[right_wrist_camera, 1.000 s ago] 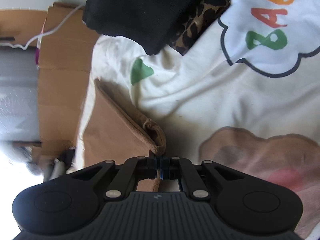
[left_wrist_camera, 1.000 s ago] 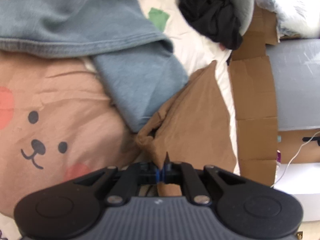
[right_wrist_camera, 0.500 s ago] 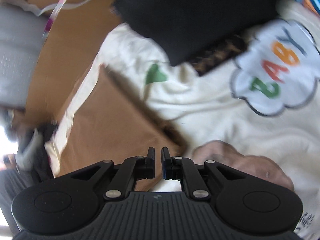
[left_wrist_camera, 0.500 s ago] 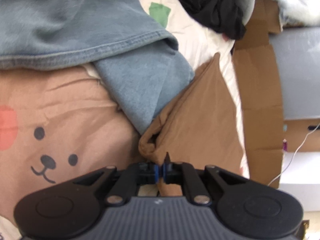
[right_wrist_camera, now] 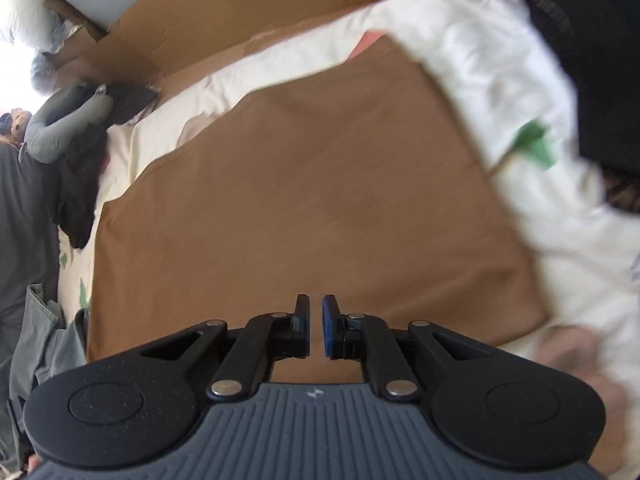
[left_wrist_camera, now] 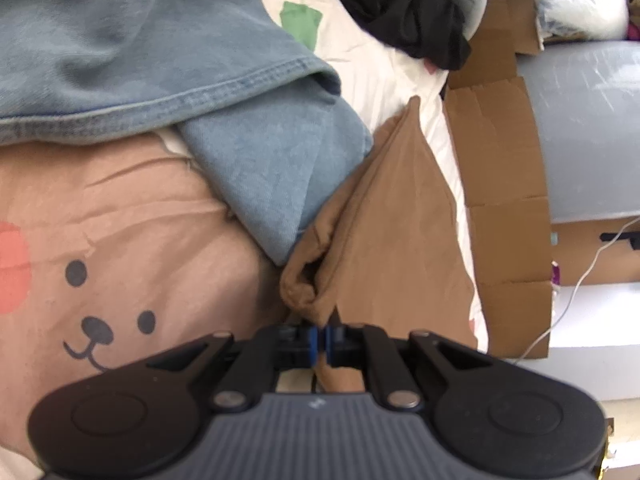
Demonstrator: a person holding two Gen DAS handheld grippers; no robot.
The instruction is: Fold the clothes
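The brown garment (left_wrist_camera: pixel 392 232) lies folded on the bed, its bunched corner pinched in my left gripper (left_wrist_camera: pixel 321 334), which is shut on it. In the right wrist view the same brown garment (right_wrist_camera: pixel 312 184) spreads flat and fills the middle of the picture. My right gripper (right_wrist_camera: pixel 315 312) hovers above its near edge. Its jaws stand a narrow gap apart, and nothing is between them.
A blue sweatshirt (left_wrist_camera: pixel 160 60) lies folded over the bear-print sheet (left_wrist_camera: pixel 120 260), against the brown garment's left side. Black clothes (left_wrist_camera: pixel 404 8) are piled at the back. Cardboard (left_wrist_camera: pixel 500 160) runs along the bed's right edge. Grey clothes (right_wrist_camera: pixel 60 132) and a black garment (right_wrist_camera: pixel 600 60) flank the cream sheet (right_wrist_camera: pixel 480 60).
My right gripper let go of the brown garment's corner, rose, rolled and swung over the flat cloth. The left gripper has kept its grip and barely moved.
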